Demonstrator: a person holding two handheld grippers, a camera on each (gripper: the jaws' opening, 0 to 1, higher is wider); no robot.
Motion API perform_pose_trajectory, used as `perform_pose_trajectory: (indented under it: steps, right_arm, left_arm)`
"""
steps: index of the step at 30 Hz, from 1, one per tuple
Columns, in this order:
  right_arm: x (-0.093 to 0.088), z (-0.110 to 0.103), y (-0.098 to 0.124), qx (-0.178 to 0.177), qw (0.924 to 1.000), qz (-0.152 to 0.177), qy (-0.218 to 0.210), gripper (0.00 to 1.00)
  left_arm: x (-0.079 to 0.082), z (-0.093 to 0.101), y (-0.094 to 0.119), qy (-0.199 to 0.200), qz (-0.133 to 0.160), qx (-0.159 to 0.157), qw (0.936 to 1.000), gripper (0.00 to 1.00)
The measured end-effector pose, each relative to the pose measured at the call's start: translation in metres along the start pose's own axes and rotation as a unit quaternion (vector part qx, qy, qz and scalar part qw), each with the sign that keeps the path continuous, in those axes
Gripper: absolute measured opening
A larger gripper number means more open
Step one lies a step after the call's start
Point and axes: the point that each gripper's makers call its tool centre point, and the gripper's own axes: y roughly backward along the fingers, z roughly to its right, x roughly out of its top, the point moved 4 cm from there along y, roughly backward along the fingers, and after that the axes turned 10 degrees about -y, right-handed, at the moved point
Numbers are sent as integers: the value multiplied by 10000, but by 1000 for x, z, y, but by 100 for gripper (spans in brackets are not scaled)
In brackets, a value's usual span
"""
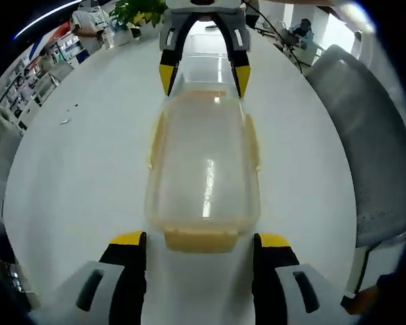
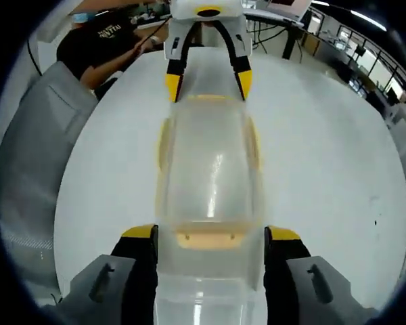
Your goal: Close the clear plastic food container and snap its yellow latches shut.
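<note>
Straddling one short end of the clear container (image 1: pixel 203 169) with the left claw (image 1: pixel 201 238), spread wide, not gripping. Doing likewise at the opposite end with the right claw (image 2: pixel 210 234), also spread apart. Sitting mid-counter (image 1: pixel 81 162), lid on, yellow latches (image 1: pixel 200 238) around its rim. Leaving bare white surface all round; grey chair (image 1: pixel 369 142) lining one counter edge.

Both the left gripper (image 1: pixel 201 247) and right gripper (image 2: pixel 210 240) are showing grey bodies, black inner jaws with dark slots, and bright yellow tips.
</note>
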Motion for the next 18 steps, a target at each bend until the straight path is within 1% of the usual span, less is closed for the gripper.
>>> perform_pose_trajectory:
  steps: [2,4,7,10,14,18]
  right_arm:
    - [-1,1,-1,-17,10000,-43,35,58]
    - [-1,0,-1,15,9999,-88,73,55]
    - [-2,0,-1,-11,9998,-153,135,50]
    - [-3,0,-1,4,9996,-210,183,46]
    - [-3,2,-1,-17,9992,-272,289,38]
    - [-2,2,-1,-5,9989,-356,296,37]
  left_arm:
    - [2,-1,0,-8,12,-4,10000,55]
    - [2,-3,0,-29,6,43,10000,49]
    - [2,0,-1,47,16,-83,10000,44]
    - [2,0,-2,57,14,-114,9999,43]
    - [2,0,-3,25,-14,-152,9999,41]
    - [2,0,-3,62,-38,-174,9998,39]
